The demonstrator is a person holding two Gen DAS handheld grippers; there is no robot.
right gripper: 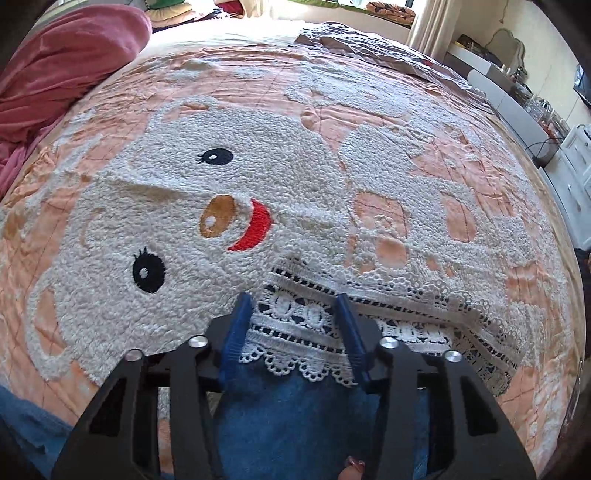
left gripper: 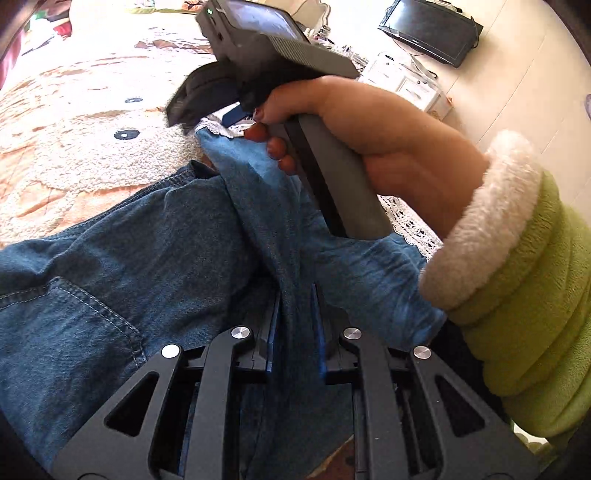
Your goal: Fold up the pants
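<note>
Blue denim pants [left gripper: 147,258] lie crumpled on the bed, a back pocket showing at the left. My left gripper [left gripper: 295,299] is shut on a raised fold of the denim near its middle. A hand [left gripper: 369,140] in a green sleeve with a white fluffy cuff holds my right gripper [left gripper: 212,116] over the leg's end. In the right wrist view my right gripper [right gripper: 291,302] points down with its blue fingers [right gripper: 240,317] apart. The white lace hem [right gripper: 295,325] of the leg lies flat between them, unpinched, with denim [right gripper: 295,413] below it.
The bedspread [right gripper: 221,147] is peach with a fluffy white bear face. A pink blanket [right gripper: 66,74] is heaped at the far left and a grey quilt [right gripper: 369,44] at the far end. A black monitor [left gripper: 428,33] and white boxes lie on the floor beside the bed.
</note>
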